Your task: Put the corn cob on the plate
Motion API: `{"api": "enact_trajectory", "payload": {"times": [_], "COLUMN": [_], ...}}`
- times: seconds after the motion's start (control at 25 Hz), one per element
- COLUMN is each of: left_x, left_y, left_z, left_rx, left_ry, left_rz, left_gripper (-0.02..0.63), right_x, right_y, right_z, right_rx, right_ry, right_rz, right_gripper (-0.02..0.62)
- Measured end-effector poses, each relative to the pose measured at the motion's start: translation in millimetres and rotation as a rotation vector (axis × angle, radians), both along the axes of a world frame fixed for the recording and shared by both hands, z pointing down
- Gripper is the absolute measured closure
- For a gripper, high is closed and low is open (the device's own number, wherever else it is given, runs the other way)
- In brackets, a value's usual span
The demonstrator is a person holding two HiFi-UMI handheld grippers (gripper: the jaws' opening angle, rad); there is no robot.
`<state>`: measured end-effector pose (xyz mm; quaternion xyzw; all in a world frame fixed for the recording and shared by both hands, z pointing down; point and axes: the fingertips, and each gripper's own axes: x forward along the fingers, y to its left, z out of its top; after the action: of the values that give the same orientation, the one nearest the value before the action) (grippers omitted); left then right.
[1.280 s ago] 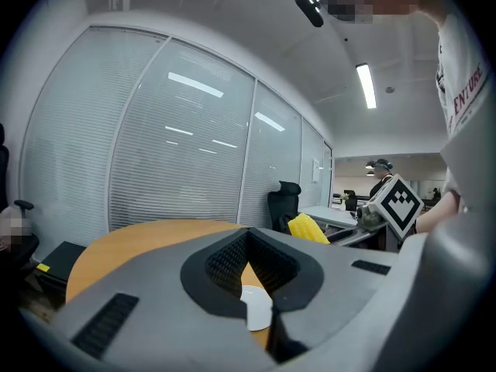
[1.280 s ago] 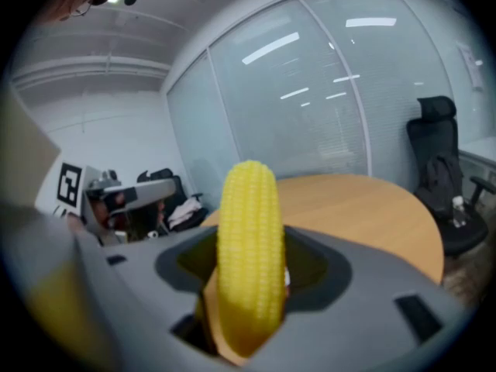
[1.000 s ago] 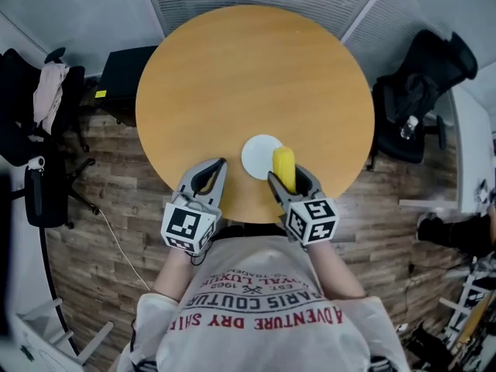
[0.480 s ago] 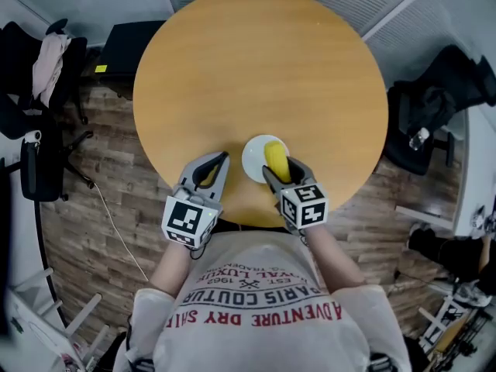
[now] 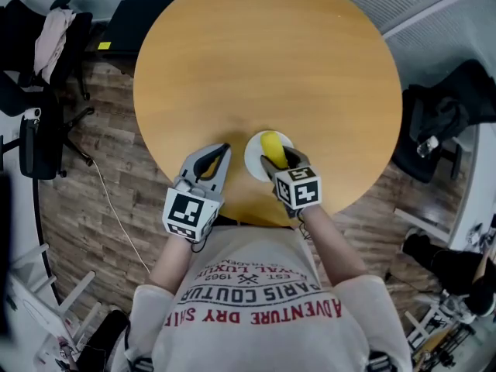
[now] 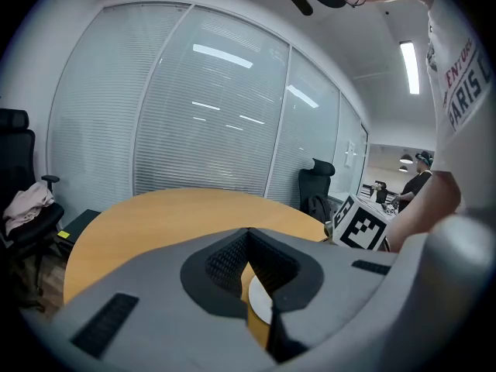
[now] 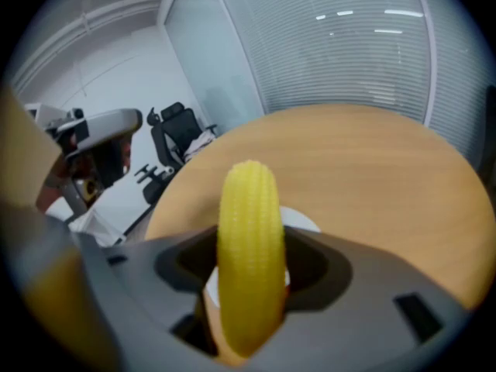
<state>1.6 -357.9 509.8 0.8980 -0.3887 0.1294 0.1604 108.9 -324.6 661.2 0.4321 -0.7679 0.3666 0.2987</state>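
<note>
Corn cob [image 5: 273,147]: yellow, lying lengthwise over the middle of the plate, its tip pointing toward 12 o'clock.
Right hand-held gripper [image 5: 279,159]: pinching the corn cob at its lower half between both jaws, reaching in from the plate's 6 o'clock side.
Left hand-held gripper [image 5: 208,165]: idling just beside the plate at its 9 o'clock, jaw tips pressed together with nothing between them.
Plate [image 5: 253,155]: small, white and round, sitting near the 6 o'clock edge of the round wooden surface [image 5: 263,60], close to the person.
Progress: nearing its end, by my judgement. The carry is looking done, since the cob is hanging over the plate. The release and the pull-back are remaining. Whether the cob is already touching the plate, I cannot tell.
Change: a second ago the cob was sitting over the plate's 3 o'clock rim, partly off it. It is now moving in over the centre, while the left hand-held gripper is keeping its place.
</note>
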Motion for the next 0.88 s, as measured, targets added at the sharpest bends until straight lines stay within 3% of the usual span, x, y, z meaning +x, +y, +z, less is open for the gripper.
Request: {"api": "enact_trajectory", "payload": {"times": [0.48,0.88], "left_x": [-3.1,-8.7], "left_y": [0.1,1.7], "left_z": [22.3,26.0], "left_rx": [-0.037,-0.04], "left_ry": [-0.039,-0.046], "left_rz": [0.008,-0.006], "left_gripper": [0.574,0.574], "right_x": [-11.2,-13.6], "right_y": [-2.0,-2.4], "right_z": [34.6,43.8], "right_rx": [-0.092,-0.085], "right_ry": [0.055,0.128], "right_rz": [-0.087,-0.126], "right_gripper": [0.328,0.327]}}
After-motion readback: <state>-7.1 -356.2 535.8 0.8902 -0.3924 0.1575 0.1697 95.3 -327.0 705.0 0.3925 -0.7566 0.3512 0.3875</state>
